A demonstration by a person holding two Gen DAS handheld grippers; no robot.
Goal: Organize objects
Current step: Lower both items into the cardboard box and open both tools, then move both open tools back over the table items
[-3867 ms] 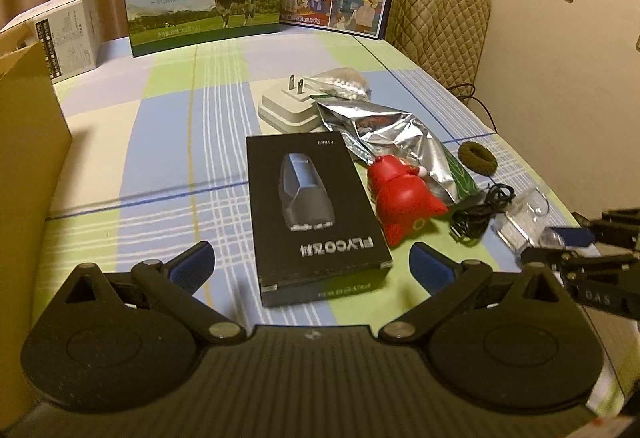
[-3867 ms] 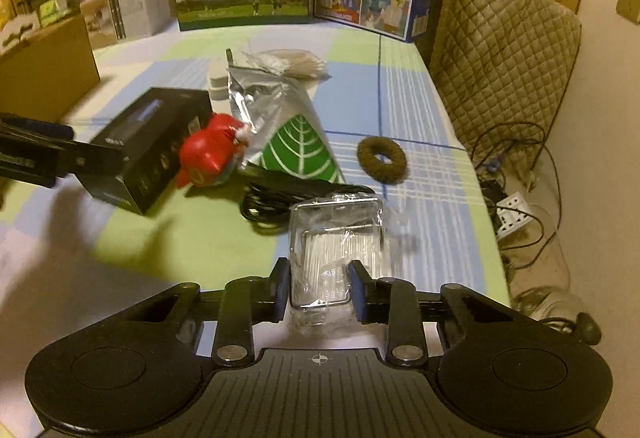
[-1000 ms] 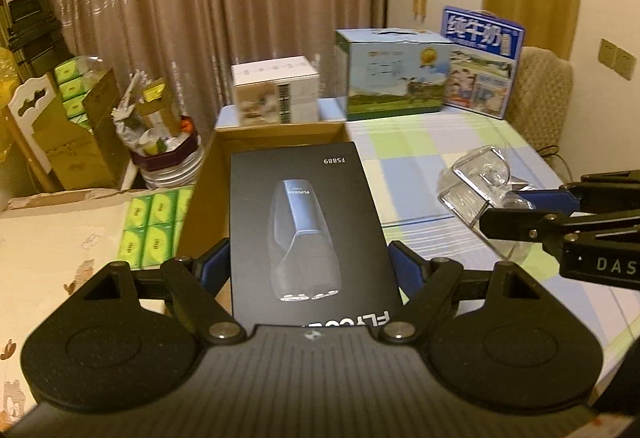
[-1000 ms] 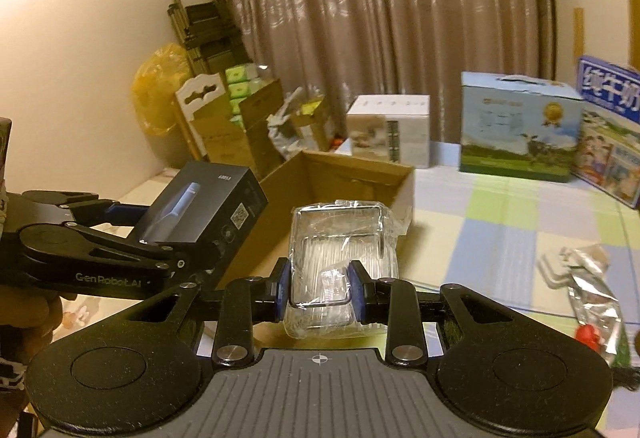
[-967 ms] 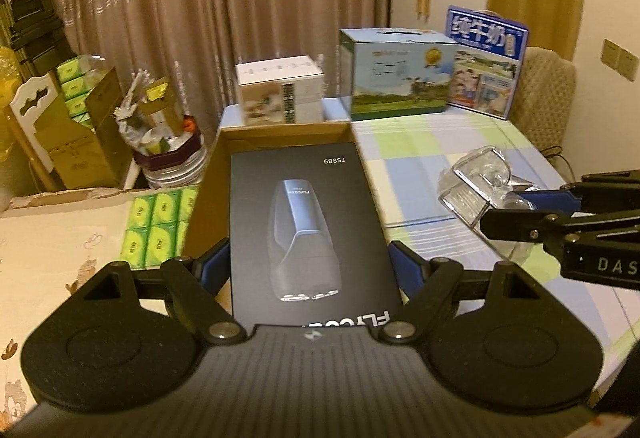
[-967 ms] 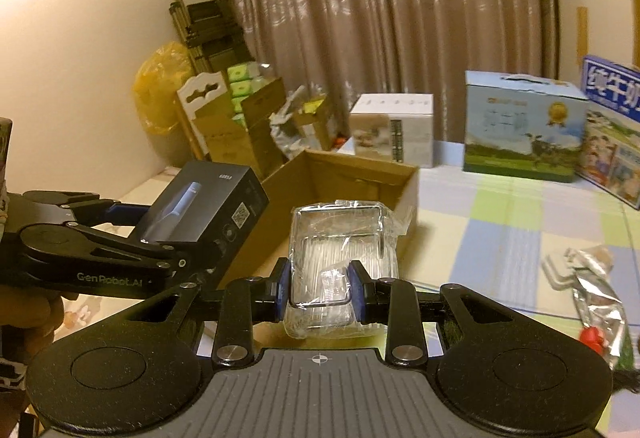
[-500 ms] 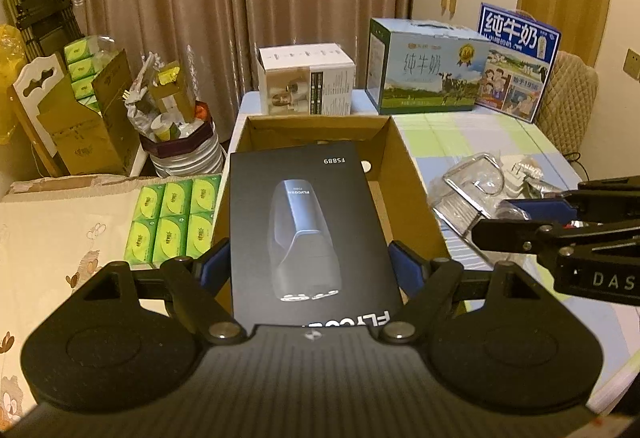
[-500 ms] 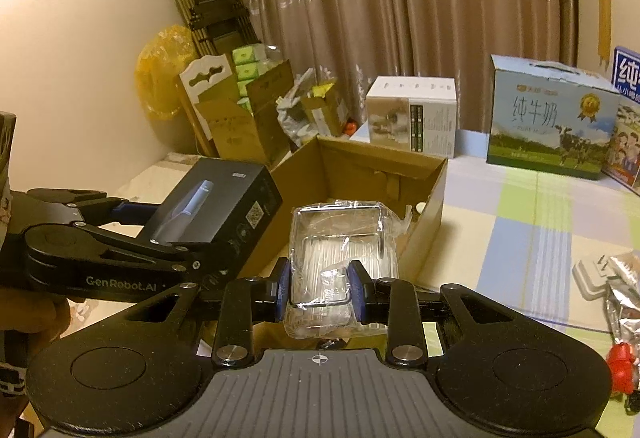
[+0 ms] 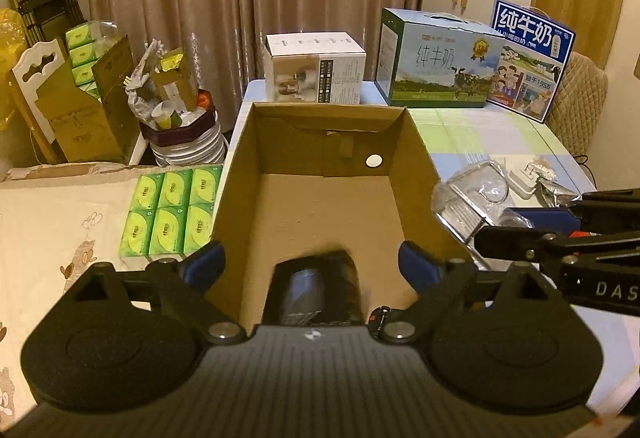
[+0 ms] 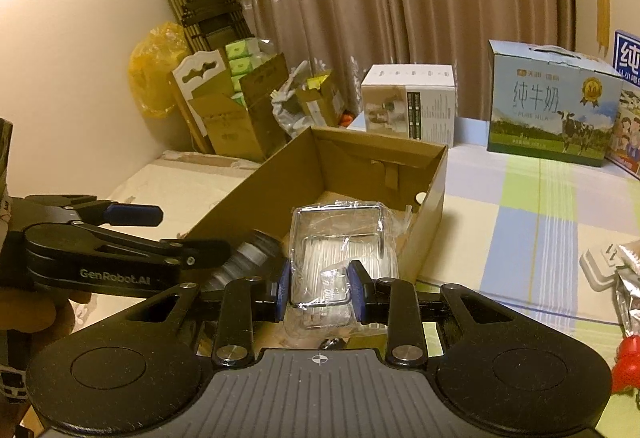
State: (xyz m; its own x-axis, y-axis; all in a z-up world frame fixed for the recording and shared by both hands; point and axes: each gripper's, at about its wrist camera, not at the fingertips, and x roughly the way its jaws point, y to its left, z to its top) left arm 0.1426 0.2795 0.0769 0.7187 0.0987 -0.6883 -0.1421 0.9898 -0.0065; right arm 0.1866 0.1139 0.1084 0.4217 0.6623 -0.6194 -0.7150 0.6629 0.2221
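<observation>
An open brown cardboard box (image 9: 236, 166) stands at the table's near left; it also shows in the right wrist view (image 10: 434, 174). My left gripper (image 9: 310, 262) is open over the box. The black shaver box (image 9: 316, 292) is blurred below it, loose inside the cardboard box, and shows as a blur in the right wrist view (image 10: 244, 258). My right gripper (image 10: 320, 288) is shut on a clear plastic pack (image 10: 340, 250) of white sticks, held at the cardboard box's right wall. That pack shows in the left wrist view (image 9: 472, 202).
A white carton (image 9: 316, 66) and two milk cartons (image 9: 436, 58) stand behind the box. A white plug (image 10: 598, 270), a foil bag (image 10: 628, 298) and a red toy (image 10: 628, 362) lie on the checked tablecloth (image 10: 532, 222) at right. Green tissue packs (image 9: 168, 214) lie left of the box.
My left gripper has opened and let go of the black shaver box, which has dropped into the cardboard box. Both grippers have moved closer over the box.
</observation>
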